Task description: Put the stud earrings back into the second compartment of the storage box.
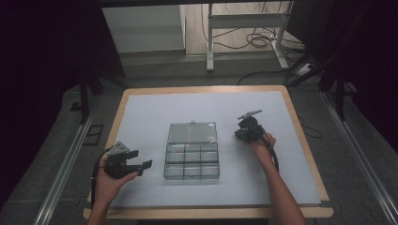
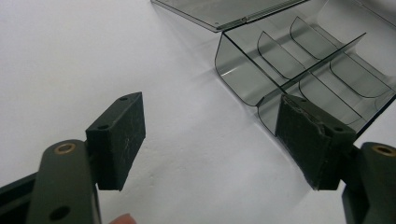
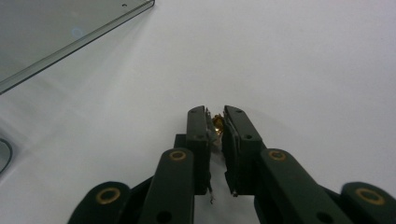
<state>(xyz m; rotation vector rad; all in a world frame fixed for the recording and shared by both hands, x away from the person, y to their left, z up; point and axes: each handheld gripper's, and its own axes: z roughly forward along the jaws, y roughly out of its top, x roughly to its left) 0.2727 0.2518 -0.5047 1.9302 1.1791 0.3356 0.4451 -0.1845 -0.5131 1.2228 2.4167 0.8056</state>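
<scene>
A small metallic part (image 3: 217, 125), brass-coloured with thin wire legs trailing below it, is pinched between the nearly closed jaws of the right gripper (image 3: 215, 122). In the high view that gripper (image 1: 248, 130) is held just above the table (image 1: 150, 110), to the right of the organiser box's open lid (image 1: 192, 132) and apart from it. The part is judged to be very light and easily bent: its legs look fine enough to deform under a hard squeeze, and so small a piece could slip or flick out of the pads if the grip is loosened carelessly. A hold on its body rather than on its legs is judged safest, and that seems to be where the pads press now.

The left gripper (image 1: 141, 165) is held with its jaws wide apart and nothing between them, low over the table just beside the left end of the clear organiser box (image 1: 192, 165). From its own view, one pad (image 2: 126, 133) is seen over bare table and the other in front of the box's rounded corner (image 2: 243, 74). The box is thin, stiff, smooth plastic, and is judged light enough to slide if nudged; its compartments (image 2: 322, 74) appear empty.
</scene>
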